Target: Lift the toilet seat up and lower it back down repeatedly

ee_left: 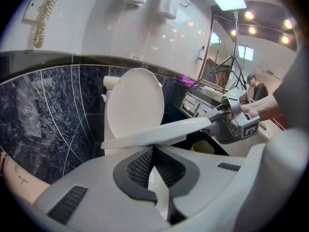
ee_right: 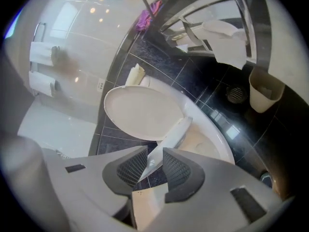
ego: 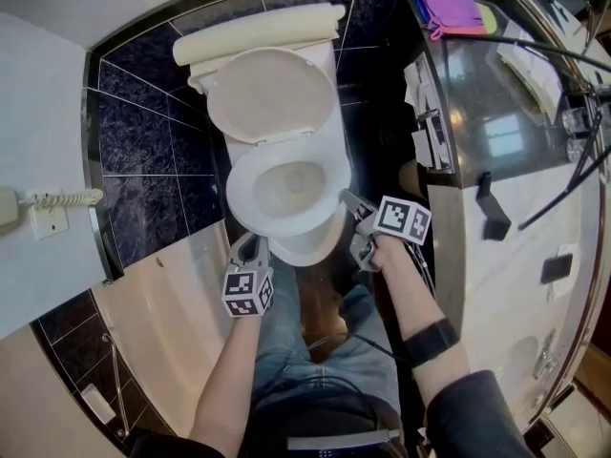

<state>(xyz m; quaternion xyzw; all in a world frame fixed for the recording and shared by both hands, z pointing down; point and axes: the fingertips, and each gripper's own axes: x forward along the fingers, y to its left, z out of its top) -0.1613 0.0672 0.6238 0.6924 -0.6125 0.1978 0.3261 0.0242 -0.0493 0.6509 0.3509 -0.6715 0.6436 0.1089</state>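
The white toilet (ego: pixel 320 241) has its lid (ego: pixel 270 93) standing up against the cistern. The toilet seat (ego: pixel 239 208) is raised partway off the bowl. My left gripper (ego: pixel 251 246) is shut on the seat's front left rim. My right gripper (ego: pixel 351 203) is shut on its front right rim. In the left gripper view the seat (ee_left: pixel 159 132) runs edge-on and tilted in front of the lid (ee_left: pixel 134 103), from my left gripper (ee_left: pixel 153 153) across to the right gripper (ee_left: pixel 227 122). In the right gripper view the seat's edge (ee_right: pixel 171 137) passes between the pads of my right gripper (ee_right: pixel 154 166), above the bowl (ee_right: pixel 207 144).
A dark vanity counter (ego: pixel 496 113) with a pink cloth (ego: pixel 449 3) stands close on the right. A wall phone (ego: pixel 38 208) hangs at the left. A beige bin (ee_right: pixel 264 93) and a floor drain (ee_right: pixel 236 94) lie beside the toilet. The person's jeans-clad legs (ego: pixel 305 351) face the bowl.
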